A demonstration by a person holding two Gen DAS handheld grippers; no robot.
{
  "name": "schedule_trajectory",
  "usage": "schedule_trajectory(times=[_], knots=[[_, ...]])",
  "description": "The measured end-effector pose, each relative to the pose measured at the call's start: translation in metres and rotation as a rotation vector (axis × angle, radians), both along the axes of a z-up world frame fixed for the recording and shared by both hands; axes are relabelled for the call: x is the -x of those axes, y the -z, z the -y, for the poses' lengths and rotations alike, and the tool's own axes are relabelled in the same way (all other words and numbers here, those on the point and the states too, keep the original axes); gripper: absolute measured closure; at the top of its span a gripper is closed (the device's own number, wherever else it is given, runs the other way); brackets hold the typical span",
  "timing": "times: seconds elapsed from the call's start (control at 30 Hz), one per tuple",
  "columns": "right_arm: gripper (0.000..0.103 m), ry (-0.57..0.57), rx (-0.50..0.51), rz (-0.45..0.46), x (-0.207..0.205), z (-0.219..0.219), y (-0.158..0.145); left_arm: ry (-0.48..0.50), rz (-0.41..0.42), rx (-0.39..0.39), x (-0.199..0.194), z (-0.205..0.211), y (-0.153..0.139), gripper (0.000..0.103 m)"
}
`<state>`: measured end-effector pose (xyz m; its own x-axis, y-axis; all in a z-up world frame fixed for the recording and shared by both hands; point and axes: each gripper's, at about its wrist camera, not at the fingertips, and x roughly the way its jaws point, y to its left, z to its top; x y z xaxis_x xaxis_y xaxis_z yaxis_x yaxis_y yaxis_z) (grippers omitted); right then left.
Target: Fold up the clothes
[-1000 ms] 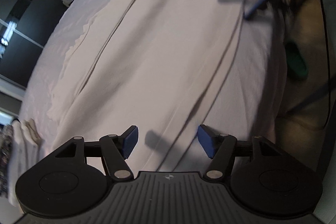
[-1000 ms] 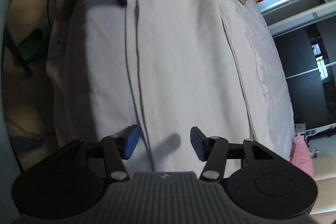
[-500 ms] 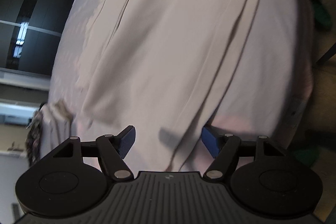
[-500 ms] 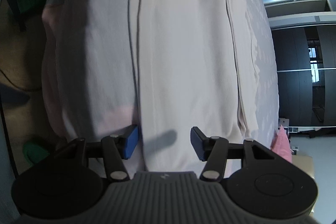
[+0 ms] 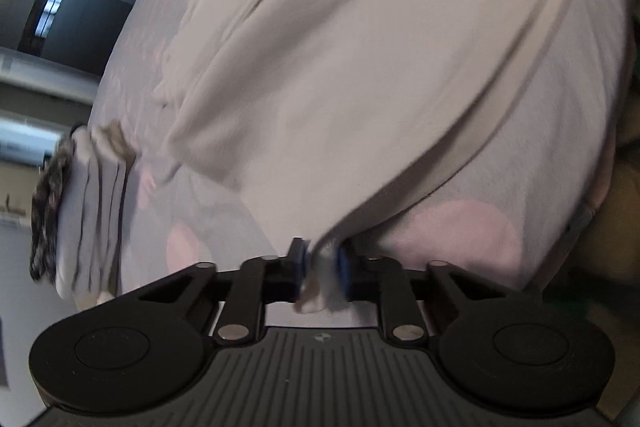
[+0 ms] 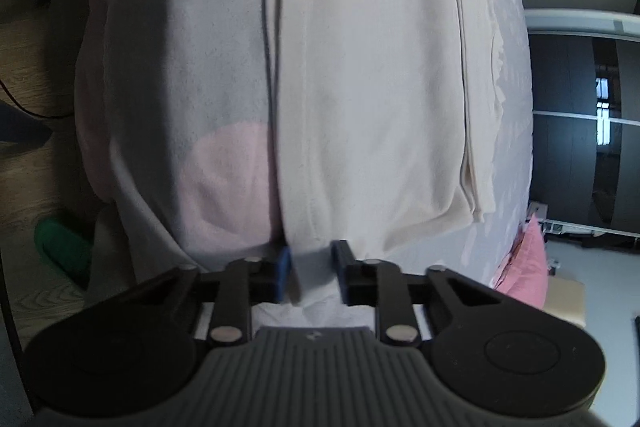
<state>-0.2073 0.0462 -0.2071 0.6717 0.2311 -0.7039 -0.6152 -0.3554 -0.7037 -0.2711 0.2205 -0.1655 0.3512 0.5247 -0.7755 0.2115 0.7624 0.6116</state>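
The wide bed under a pale lilac-grey sheet (image 6: pixel 516 75) fills both views. Its near edge drops to a wood-grain floor (image 6: pixel 36 39) on the left of the right wrist view, where a green slipper (image 6: pixel 60 247) lies close to the bed side. On the far side of the bed stands a dark, glossy wardrobe front (image 6: pixel 576 107); bare sheet lies between it and the clothing.

The large cream-white cotton garment (image 6: pixel 360 67) is spread flat lengthwise across the sheet, one long folded edge running close to the near bed edge. Bare sheet shows beside its far side and beyond both ends.

A stack of folded grey and patterned clothes (image 5: pixel 80 203) sits on the sheet near one end, apart from the garment. A pink pillow (image 6: pixel 528 267) lies at the other end.

The left gripper (image 5: pixel 322 267) has just been closing; its blue pads are nearly together and pinch a bunched corner of the garment's near edge. The right gripper (image 6: pixel 308 267) has likewise just been closing; its blue pads are drawn in on a fold of the same edge at the opposite end, with cloth filling the narrow gap.
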Motion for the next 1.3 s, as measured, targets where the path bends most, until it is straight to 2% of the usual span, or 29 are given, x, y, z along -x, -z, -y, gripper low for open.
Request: schedule_trajectory(times=[0.1, 0.2, 0.33, 0.47, 0.6, 0.77, 0.9, 1.0, 1.3], knots=[[0.094, 0.05, -0.073, 0.034, -0.006, -0.002, -0.008, -0.069, 0.084, 0.041, -0.001, -0.007, -0.017, 0.096], [0.095, 0.122, -0.203, 0.089, -0.016, -0.009, -0.026, -0.15, 0.207, 0.09, -0.002, -0.018, -0.041, 0.097], [0.096, 0.204, -0.378, 0.158, -0.028, -0.012, -0.054, -0.227, 0.402, 0.103, -0.001, -0.034, -0.074, 0.097], [0.097, 0.24, -0.526, 0.216, -0.031, -0.007, -0.074, -0.223, 0.548, 0.086, -0.003, -0.041, -0.101, 0.097], [0.097, 0.275, -0.636, 0.234, -0.044, -0.015, -0.091, -0.212, 0.643, 0.083, -0.009, -0.039, -0.126, 0.097], [0.097, 0.331, -0.722, 0.212, -0.069, -0.021, -0.127, -0.219, 0.697, 0.128, -0.028, -0.057, -0.161, 0.097], [0.097, 0.36, -0.768, 0.175, -0.095, -0.036, -0.156, -0.226, 0.685, 0.15, -0.049, -0.079, -0.179, 0.097], [0.097, 0.373, -0.775, 0.138, -0.111, -0.045, -0.17, -0.226, 0.654, 0.191, -0.064, -0.095, -0.182, 0.097], [0.097, 0.406, -0.752, 0.08, -0.162, -0.082, -0.169, -0.269, 0.582, 0.251, -0.117, -0.139, -0.176, 0.097]])
